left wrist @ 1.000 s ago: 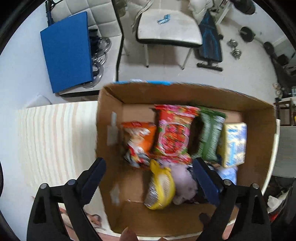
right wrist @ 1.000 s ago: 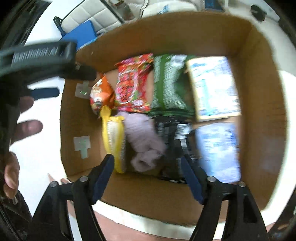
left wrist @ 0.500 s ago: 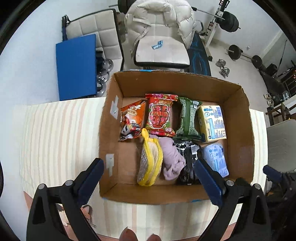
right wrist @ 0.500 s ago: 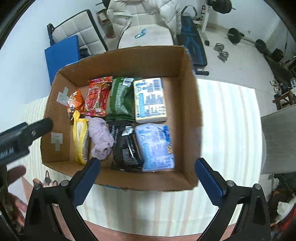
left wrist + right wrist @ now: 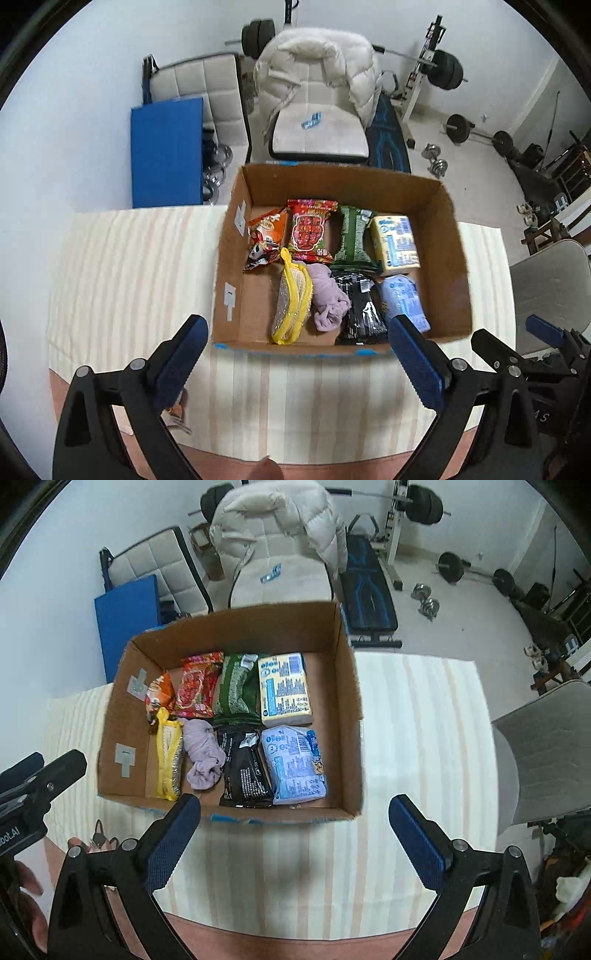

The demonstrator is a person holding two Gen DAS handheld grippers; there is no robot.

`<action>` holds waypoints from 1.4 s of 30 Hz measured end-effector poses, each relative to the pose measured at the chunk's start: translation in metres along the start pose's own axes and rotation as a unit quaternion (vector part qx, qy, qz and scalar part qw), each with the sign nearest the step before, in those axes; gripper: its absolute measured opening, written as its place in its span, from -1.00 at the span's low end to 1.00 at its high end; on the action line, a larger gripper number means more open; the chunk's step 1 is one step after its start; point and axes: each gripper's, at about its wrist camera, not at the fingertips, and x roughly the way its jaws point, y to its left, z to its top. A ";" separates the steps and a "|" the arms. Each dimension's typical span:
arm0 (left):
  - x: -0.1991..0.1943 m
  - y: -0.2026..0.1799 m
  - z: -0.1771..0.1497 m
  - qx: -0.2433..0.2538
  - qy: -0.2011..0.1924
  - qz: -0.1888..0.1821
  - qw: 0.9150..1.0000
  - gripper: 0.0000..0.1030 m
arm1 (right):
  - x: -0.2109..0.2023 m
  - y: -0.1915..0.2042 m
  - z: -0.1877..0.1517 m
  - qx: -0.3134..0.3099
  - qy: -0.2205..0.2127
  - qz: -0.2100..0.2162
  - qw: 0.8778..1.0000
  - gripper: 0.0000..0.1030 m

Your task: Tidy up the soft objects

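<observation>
A cardboard box (image 5: pixel 454 258) (image 5: pixel 351 701) stands on a striped cloth. In it lie an orange snack bag (image 5: pixel 266 236), a red packet (image 5: pixel 310 229), a green packet (image 5: pixel 352 236), a yellow pack (image 5: pixel 395 240), a yellow-rimmed sponge (image 5: pixel 291 302), a lilac cloth (image 5: pixel 327 295) (image 5: pixel 203 753), a black packet (image 5: pixel 360 306) and a pale blue pack (image 5: pixel 402 299) (image 5: pixel 295 764). My left gripper (image 5: pixel 295 362) is open and empty, above the cloth in front of the box. My right gripper (image 5: pixel 295 834) is open and empty, in front of the box's right corner.
The striped cloth (image 5: pixel 129 277) (image 5: pixel 417 738) covers the table. Behind the table stand a chair with a white jacket (image 5: pixel 317 92), a blue panel (image 5: pixel 166 155) and weights. A grey chair (image 5: pixel 546 753) stands at the right. Each gripper shows at the edge of the other's view.
Both grippers have pulled up and back out of the box towards the table's near edge. The box now shows whole and smaller. Its contents have not moved.
</observation>
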 end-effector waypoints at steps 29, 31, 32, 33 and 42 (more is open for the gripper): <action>-0.210 -0.012 -0.118 0.006 -0.095 -0.008 0.995 0.95 | -0.256 -0.002 -0.142 -0.025 -0.148 0.018 0.988 1.00; -0.215 -0.011 -0.122 0.000 -0.096 -0.012 0.995 0.95 | -0.263 -0.001 -0.148 -0.028 -0.151 0.016 0.988 1.00; -0.218 -0.011 -0.125 -0.001 -0.096 -0.013 0.995 0.95 | -0.265 -0.001 -0.150 -0.028 -0.151 0.015 0.988 1.00; -0.220 -0.011 -0.127 -0.002 -0.096 -0.013 0.995 0.95 | -0.267 -0.001 -0.153 -0.028 -0.151 0.014 0.988 1.00; -0.220 -0.012 -0.132 -0.008 -0.097 -0.009 0.995 0.95 | -0.273 -0.005 -0.158 -0.027 -0.158 0.004 0.987 1.00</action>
